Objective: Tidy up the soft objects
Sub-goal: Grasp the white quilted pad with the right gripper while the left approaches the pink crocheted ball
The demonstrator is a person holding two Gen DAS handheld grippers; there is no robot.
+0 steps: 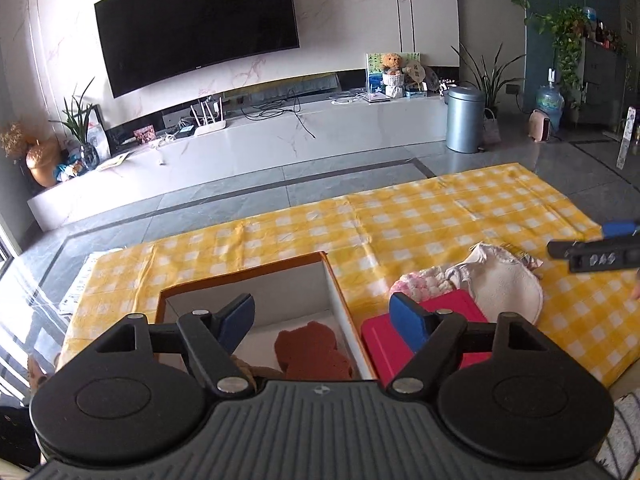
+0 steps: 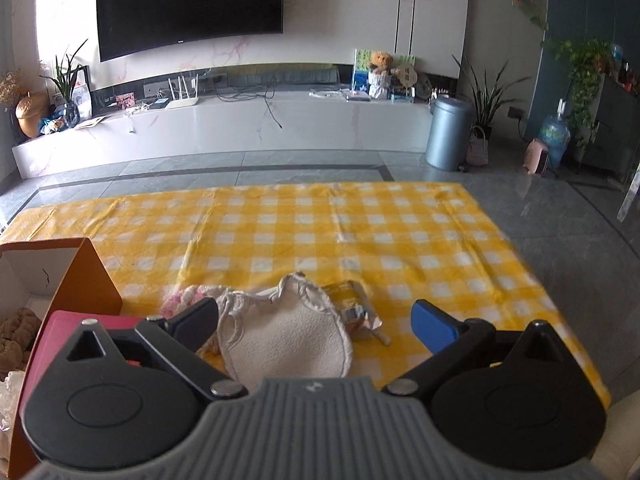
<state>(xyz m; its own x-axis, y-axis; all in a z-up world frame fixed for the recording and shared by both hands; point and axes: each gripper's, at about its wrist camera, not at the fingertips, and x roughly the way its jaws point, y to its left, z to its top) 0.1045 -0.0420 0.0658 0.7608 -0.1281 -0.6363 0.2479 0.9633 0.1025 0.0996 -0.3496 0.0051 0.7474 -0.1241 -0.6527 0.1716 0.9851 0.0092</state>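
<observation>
While the left gripper [image 1: 322,320] hangs empty with jaws spread wide over the orange-edged cardboard box [image 1: 248,280], a brown plush toy [image 1: 312,350] already lies inside. Just right of the box sits a red plastic lid [image 1: 452,316], then a pink knitted piece [image 2: 188,296] and a cream quilted cloth bib [image 2: 288,340]. Limp and light, the bib should bunch easily; pinching its near edge looks safest. Over it hovers the right gripper [image 2: 316,320], wide open, holding nothing.

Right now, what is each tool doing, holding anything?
Left tool: open, holding nothing, above the cardboard box.
Right tool: open, holding nothing, with the cream cloth below it.
</observation>
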